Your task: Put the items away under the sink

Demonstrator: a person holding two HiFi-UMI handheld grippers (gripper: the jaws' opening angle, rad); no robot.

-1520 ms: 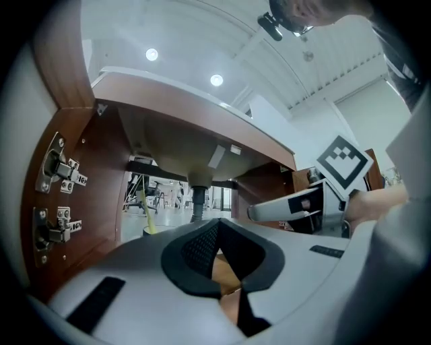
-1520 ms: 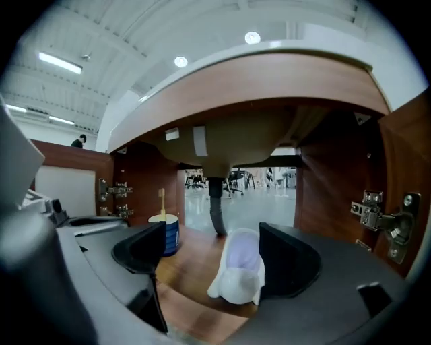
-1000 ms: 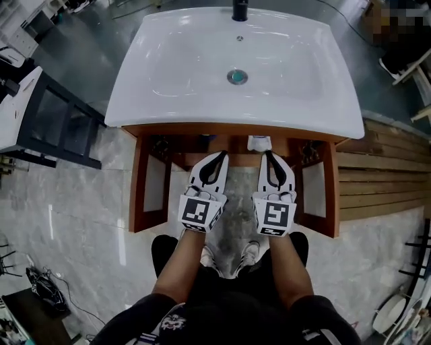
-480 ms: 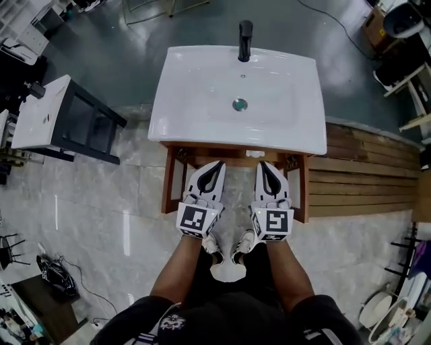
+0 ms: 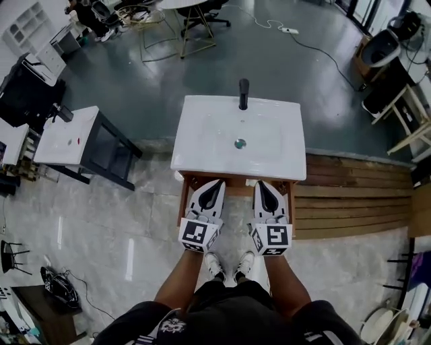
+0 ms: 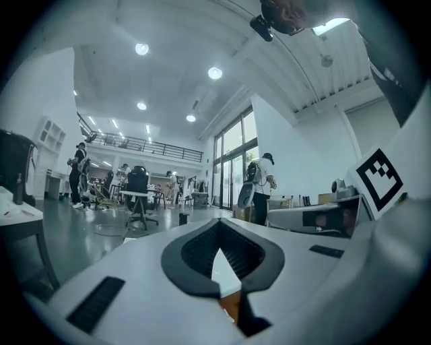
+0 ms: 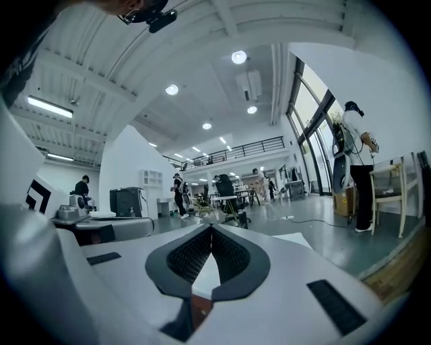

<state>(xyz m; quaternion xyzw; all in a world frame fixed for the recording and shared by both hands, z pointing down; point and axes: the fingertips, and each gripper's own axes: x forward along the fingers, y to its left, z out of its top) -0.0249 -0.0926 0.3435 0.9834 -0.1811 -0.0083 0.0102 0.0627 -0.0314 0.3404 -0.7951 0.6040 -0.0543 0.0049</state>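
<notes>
The white sink (image 5: 209, 145) with its black tap (image 5: 244, 93) sits on a wooden cabinet (image 5: 182, 199) straight ahead and below me. Under the basin's front edge a small white item (image 5: 250, 182) peeps out of the cabinet. My left gripper (image 5: 214, 182) and right gripper (image 5: 261, 183) are held side by side in front of the cabinet, pointing level, high above the floor. Both are shut with nothing between the jaws. The left gripper view shows its tips (image 6: 219, 224) meeting over the basin, and the right gripper view shows its tips (image 7: 211, 229) meeting too.
Another white-topped unit on a dark frame (image 5: 67, 135) stands to the left. Wooden planks (image 5: 350, 202) lie on the floor to the right. Chairs and a table (image 5: 182, 20) stand beyond the sink. A person (image 7: 357, 168) stands at the right by the windows.
The head view has risen, so the sink and cabinet look smaller and farther below. Both grippers came up with it, staying shut and side by side.
</notes>
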